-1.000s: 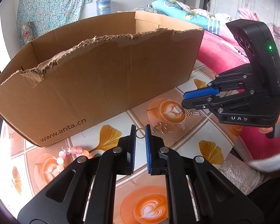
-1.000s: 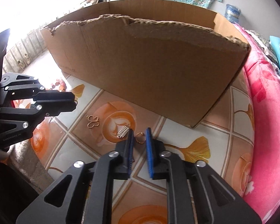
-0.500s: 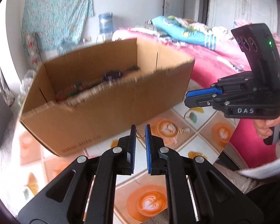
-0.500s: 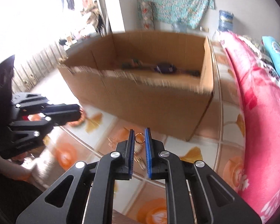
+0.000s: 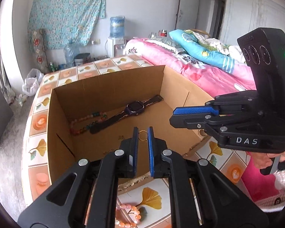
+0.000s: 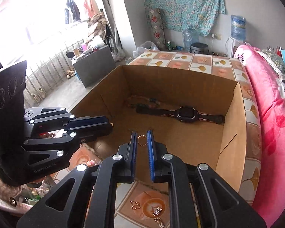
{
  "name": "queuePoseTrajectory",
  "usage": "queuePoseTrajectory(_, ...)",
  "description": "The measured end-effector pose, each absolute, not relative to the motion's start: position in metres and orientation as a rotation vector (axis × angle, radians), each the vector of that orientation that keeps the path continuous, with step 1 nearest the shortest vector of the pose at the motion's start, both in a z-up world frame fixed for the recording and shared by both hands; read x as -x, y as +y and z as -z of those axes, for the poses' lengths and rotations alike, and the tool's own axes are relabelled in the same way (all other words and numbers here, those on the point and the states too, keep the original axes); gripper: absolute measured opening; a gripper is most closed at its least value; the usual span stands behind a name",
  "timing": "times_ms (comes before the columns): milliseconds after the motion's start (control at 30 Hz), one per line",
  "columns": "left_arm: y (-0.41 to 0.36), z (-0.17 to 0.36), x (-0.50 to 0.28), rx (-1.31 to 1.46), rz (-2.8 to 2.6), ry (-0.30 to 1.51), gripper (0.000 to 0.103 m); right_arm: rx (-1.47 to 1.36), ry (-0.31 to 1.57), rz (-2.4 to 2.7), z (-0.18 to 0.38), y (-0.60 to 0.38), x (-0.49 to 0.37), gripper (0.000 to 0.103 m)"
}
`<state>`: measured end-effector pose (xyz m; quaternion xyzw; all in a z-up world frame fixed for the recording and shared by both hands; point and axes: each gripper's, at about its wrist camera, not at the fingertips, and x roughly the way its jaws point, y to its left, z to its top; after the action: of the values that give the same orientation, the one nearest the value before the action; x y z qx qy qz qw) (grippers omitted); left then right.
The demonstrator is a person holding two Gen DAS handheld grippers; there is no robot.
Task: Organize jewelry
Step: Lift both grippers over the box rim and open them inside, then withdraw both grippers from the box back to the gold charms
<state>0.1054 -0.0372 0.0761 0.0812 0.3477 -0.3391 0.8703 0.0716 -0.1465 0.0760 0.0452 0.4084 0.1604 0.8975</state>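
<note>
My left gripper is shut on a small gold ring and holds it above the open cardboard box. My right gripper is shut on another gold ring, also above the box. Each gripper shows side-on in the other's view, the right gripper and the left gripper. Inside the box lie a dark watch and a bead bracelet.
The box stands on a table with a tiled coffee-and-leaf cloth. A pink bead bracelet lies in front of the box. A gold clover charm and a silver earring lie on the cloth. A pink bed flanks the table.
Both grippers have risen from the tabletop, each with its ring, and now hang above the box opening. The box inside has come into view.
</note>
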Motion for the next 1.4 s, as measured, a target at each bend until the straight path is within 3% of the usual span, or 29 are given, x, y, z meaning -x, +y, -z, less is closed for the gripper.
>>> queuePoseTrajectory(100,-0.039,-0.070,-0.126,-0.122,0.676,0.792,0.010,-0.115,0.840,-0.315,-0.075,-0.148,-0.078,0.014)
queuePoseTrajectory(200,-0.033,-0.067,-0.137,-0.042,0.669,0.808,0.033,-0.142,0.819,-0.295,-0.076,-0.159,-0.083,0.022)
queuePoseTrajectory(233,-0.030,-0.067,-0.139,-0.018,0.671,0.808,0.035,-0.153,0.811,-0.290,-0.077,-0.162,-0.082,0.022)
queuePoseTrajectory(667,0.006,-0.083,-0.129,0.078,0.643,0.720,0.037,-0.245,0.721,-0.245,-0.091,-0.205,-0.055,0.022)
queuePoseTrajectory(1000,0.026,-0.089,-0.063,0.068,0.728,0.651,0.047,-0.241,0.676,-0.309,-0.094,-0.205,0.004,0.022)
queuePoseTrajectory(1200,0.020,-0.076,-0.029,0.038,0.815,0.680,0.051,-0.255,0.712,-0.312,-0.079,-0.210,0.037,0.022)
queuePoseTrajectory(1400,-0.015,-0.033,-0.013,-0.065,0.819,0.805,0.053,-0.214,0.871,-0.242,-0.033,-0.206,0.047,0.022)
